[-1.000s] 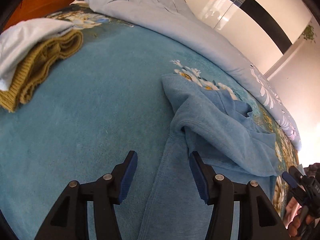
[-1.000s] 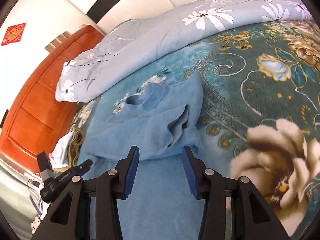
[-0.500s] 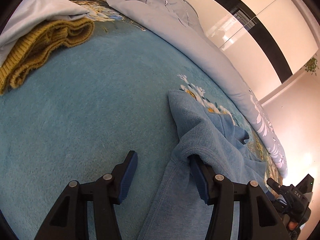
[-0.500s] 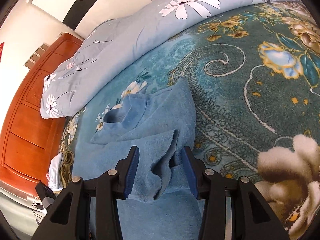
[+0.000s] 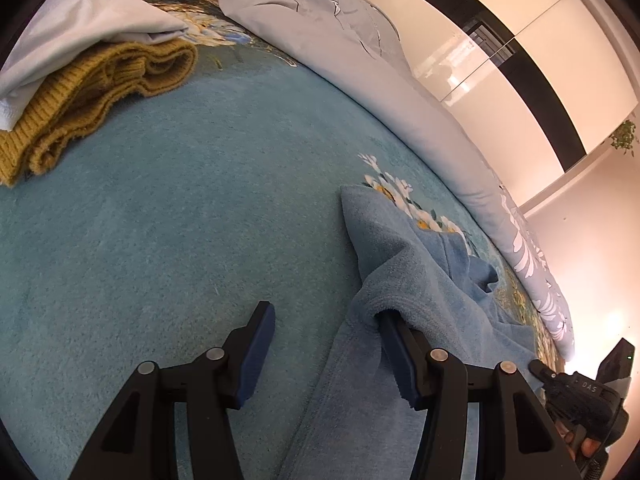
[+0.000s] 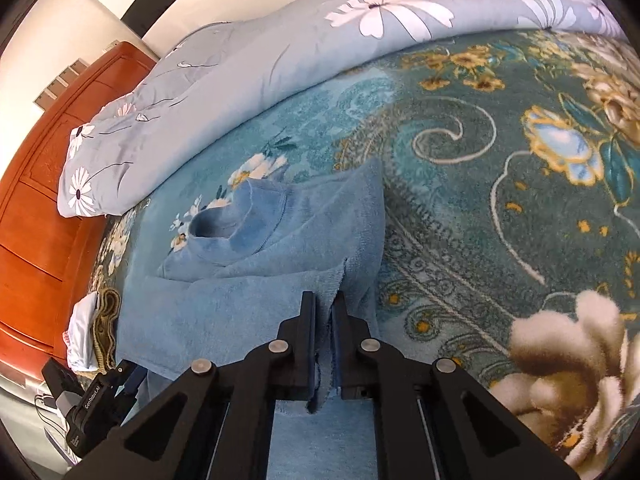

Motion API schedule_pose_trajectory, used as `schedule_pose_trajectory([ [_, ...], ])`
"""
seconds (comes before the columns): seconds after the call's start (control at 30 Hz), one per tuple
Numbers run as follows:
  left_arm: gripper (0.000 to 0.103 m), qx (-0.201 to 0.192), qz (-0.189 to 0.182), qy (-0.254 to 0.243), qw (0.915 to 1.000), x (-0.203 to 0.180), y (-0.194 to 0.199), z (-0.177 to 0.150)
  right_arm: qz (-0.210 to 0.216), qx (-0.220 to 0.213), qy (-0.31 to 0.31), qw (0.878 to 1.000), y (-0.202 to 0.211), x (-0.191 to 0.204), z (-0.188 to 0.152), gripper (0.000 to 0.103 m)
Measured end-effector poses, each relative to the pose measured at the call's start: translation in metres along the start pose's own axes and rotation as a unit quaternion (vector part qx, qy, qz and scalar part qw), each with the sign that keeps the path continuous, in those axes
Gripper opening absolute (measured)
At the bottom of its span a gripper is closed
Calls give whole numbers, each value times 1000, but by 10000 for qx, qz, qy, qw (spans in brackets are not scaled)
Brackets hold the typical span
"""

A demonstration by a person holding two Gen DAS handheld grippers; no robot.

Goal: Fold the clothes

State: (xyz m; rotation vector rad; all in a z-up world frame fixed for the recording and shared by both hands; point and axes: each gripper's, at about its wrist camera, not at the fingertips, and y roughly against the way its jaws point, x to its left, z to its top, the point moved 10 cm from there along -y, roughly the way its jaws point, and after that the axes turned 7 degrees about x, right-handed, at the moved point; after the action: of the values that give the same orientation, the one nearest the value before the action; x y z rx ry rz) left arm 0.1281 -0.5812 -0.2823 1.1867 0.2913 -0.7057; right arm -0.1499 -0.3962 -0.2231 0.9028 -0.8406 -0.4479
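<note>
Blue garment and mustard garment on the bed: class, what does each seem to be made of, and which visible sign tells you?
Blue garment: apparently fleece or terry, soft and matt; its surface shows a short fuzzy nap and it folds limply.
Mustard garment: apparently chunky knitted yarn, perhaps wool or acrylic; ribbed rows and thick rolled edges show. The fibre itself cannot be told by sight.

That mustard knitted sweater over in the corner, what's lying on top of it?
A folded white garment lies on the mustard sweater, covering its upper part. Only the sweater's front folds show; anything beneath it on the blanket is hidden.
</note>
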Motion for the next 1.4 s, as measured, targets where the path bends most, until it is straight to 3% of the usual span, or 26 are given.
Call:
schedule_pose_trajectory([
  [0.13,58,-18,5,42,10000,1,1,-1,-200,-155,369,9990,15,6,5,7],
  [0.33,58,-40,54,127,9999,7,6,-4,-569,-237,236,9978,16,-20,12,7],
  [0.47,58,-34,124,110,9999,8,11,-6,-217,-176,-186,9994,14,-35,13,8],
  [0.6,58,-14,124,108,9999,10,11,-6,387,-258,-132,9988,19,-19,10,9],
  [0.67,58,-2,124,109,9999,13,8,-4,280,-165,-19,9995,15,-14,7,22],
  [0.7,58,2,121,109,9999,15,11,-3,162,-117,53,9998,12,-14,6,23],
  [1.1,58,61,36,161,9998,22,17,-3,-67,88,196,9997,-10,-5,3,23],
  [1.17,58,68,9,180,9998,23,18,-4,-90,133,140,9998,-12,-6,0,20],
  [1.23,58,72,-6,193,9998,21,17,-3,-140,117,153,9997,-12,-6,-2,5],
  [1.33,58,74,-15,180,9998,20,17,-4,-21,-39,192,9998,-3,3,7,3],
  [1.4,59,80,-31,185,9998,20,18,-4,422,-365,191,9983,15,16,22,3],
])
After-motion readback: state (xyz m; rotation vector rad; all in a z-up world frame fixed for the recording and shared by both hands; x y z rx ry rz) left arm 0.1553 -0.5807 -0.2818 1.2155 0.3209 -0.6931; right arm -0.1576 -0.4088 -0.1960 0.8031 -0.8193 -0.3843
